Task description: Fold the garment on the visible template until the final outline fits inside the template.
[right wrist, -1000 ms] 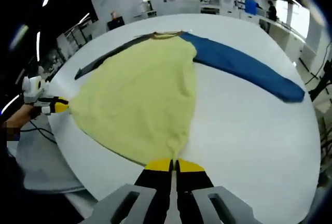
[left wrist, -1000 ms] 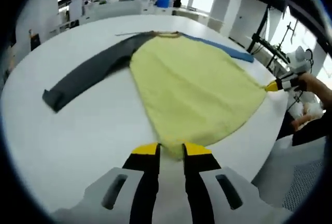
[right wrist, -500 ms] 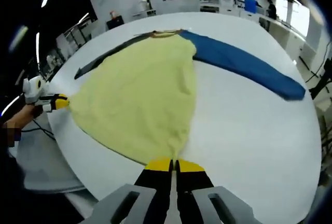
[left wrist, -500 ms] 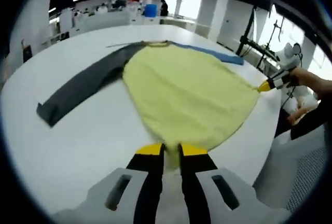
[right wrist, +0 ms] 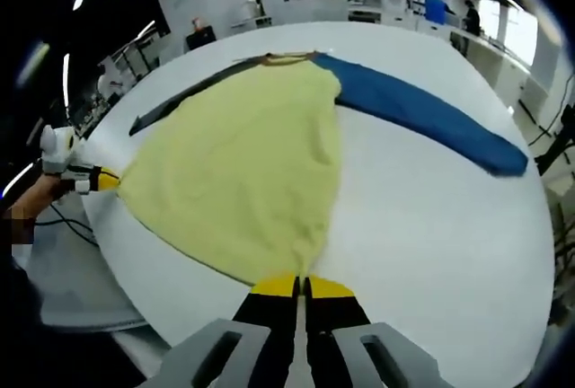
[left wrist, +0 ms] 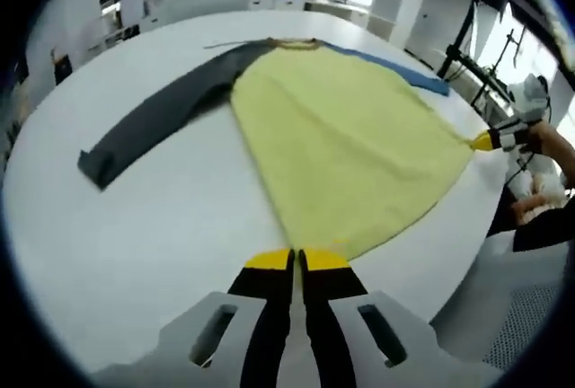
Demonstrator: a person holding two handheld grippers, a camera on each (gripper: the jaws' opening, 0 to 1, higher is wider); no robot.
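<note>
Yellow garment (left wrist: 346, 141), spread on white surface (left wrist: 135, 217).
Left hand-held gripper (left wrist: 296, 260) and right hand-held gripper (right wrist: 302, 286): each clamped on a hem corner, 6 o'clock.

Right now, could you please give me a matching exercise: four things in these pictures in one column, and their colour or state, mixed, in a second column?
Things:
1. shirt body
2. sleeve by the left gripper
3. other sleeve
4. right gripper

Colour or state:
A. blue
B. shut on the hem
C. yellow
D. dark grey

Pairs: 1-C, 2-D, 3-A, 4-B
</note>
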